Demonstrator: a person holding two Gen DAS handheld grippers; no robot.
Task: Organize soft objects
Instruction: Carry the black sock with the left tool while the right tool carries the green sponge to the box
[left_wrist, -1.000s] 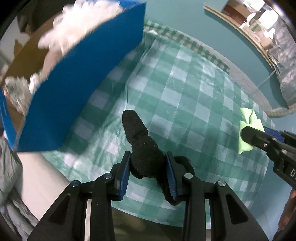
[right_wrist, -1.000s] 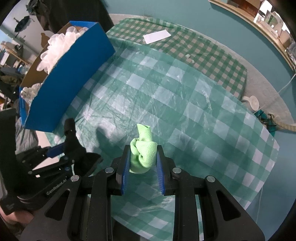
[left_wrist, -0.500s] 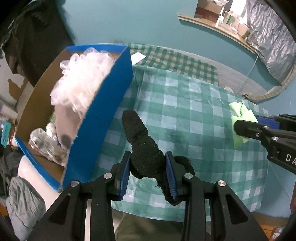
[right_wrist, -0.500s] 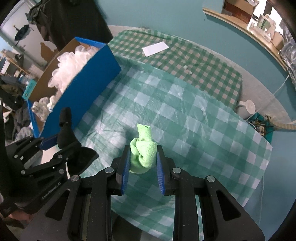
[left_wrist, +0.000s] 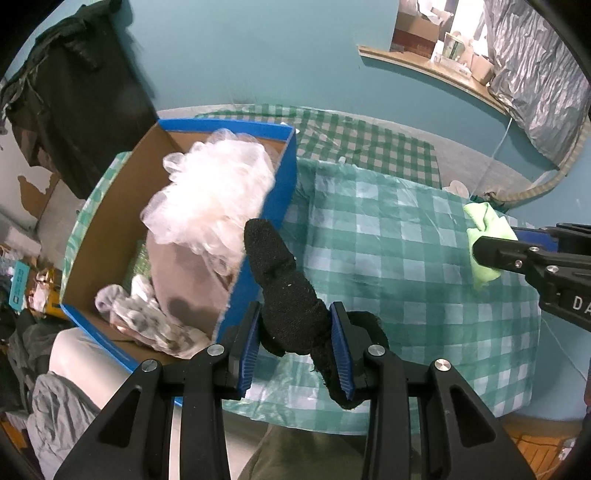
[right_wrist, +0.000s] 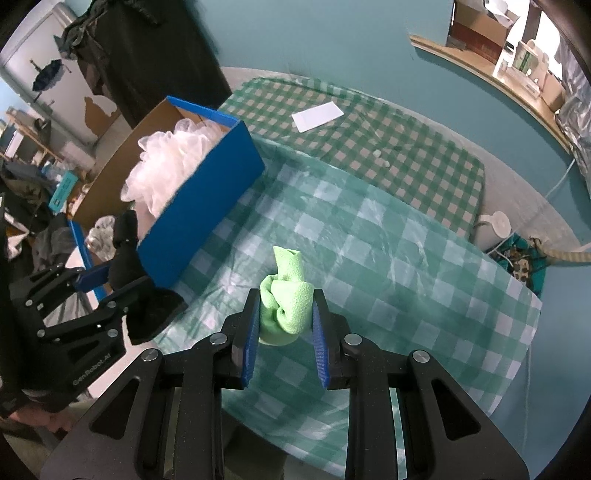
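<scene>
Black sock, clamped between the pads of the left gripper, now hangs higher above the green checked tablecloth than a second ago, beside the blue box, whose white mesh puff has come into full view. Green cloth, gripped by the right gripper, has likewise risen clear of the table.

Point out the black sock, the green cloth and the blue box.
black sock (left_wrist: 291, 306), left wrist view, on its bunched middle between the pads.
green cloth (right_wrist: 290, 299), right wrist view, on its rolled front.
blue box (right_wrist: 207, 199), right wrist view, on its long outer wall.
</scene>
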